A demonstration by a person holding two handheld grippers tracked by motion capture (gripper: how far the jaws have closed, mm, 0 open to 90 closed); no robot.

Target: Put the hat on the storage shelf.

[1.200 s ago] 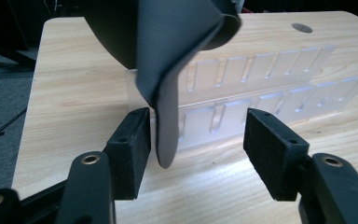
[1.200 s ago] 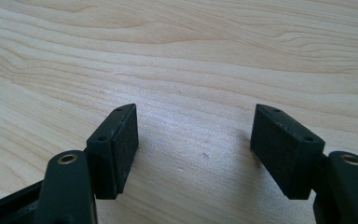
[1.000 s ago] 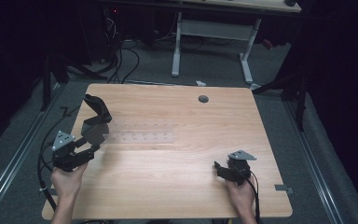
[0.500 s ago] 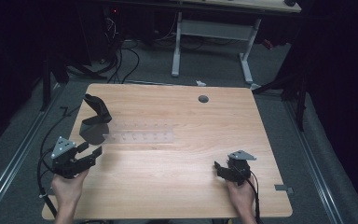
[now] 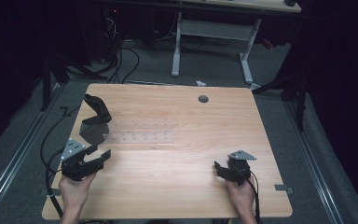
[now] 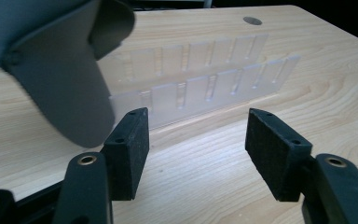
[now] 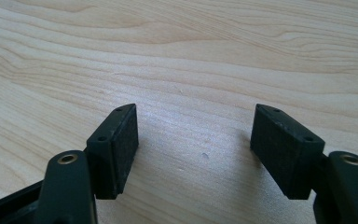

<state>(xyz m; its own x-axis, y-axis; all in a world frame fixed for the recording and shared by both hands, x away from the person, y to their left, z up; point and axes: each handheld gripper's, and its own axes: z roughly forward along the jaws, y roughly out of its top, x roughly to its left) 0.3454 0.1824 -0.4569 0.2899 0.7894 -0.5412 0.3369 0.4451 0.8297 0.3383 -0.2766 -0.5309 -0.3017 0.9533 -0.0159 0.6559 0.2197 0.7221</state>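
Pulled back toward the table's (image 5: 177,186) near edge, the left gripper (image 5: 103,156) is seen spread and empty — the dark stand (image 5: 97,122) and clear rack (image 5: 140,136) left behind, apparently released — the right gripper (image 5: 220,169) likewise parted, idle.

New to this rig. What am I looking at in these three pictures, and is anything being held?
No robot arm here: a person sits at a wooden table and holds a hand-operated two-jaw gripper in each hand. The high view looks down from above the person; the left gripper is at its left, the right gripper at its right. The other two pictures come from cameras riding on the grippers, each looking out between its own black jaws.

On the table lie a clear plastic slotted rack and a dark grey curved stand beside it. The left gripper view shows both close ahead. The right gripper view faces bare wood. Both grippers are open, and nothing is held.
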